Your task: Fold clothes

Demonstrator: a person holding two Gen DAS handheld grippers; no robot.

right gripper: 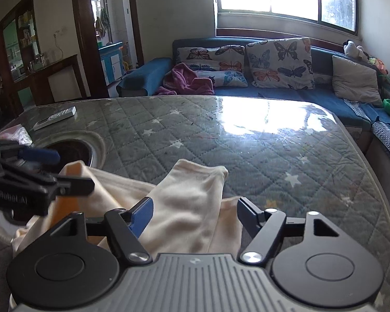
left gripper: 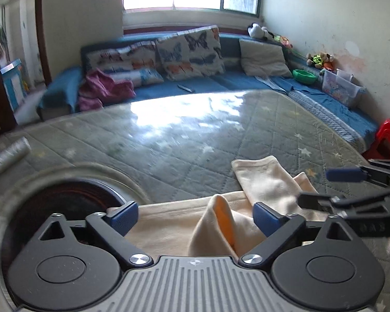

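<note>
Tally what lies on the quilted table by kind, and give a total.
Cream garment: 1
Remote control: 1
Clear plastic bag: 1
Total: 3
All rest on the table; both grippers, left and right, have open jaws over the garment.

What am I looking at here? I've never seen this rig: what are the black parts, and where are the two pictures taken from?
No robot: a person holds two hand grippers, each carrying a camera looking along its fingers. One picture is from the left gripper, the other from the right gripper. Both are open and hold nothing. Under them a cream garment lies crumpled on a quilted table under a clear cover. A remote lies at the table's far left, near a round recess.
</note>
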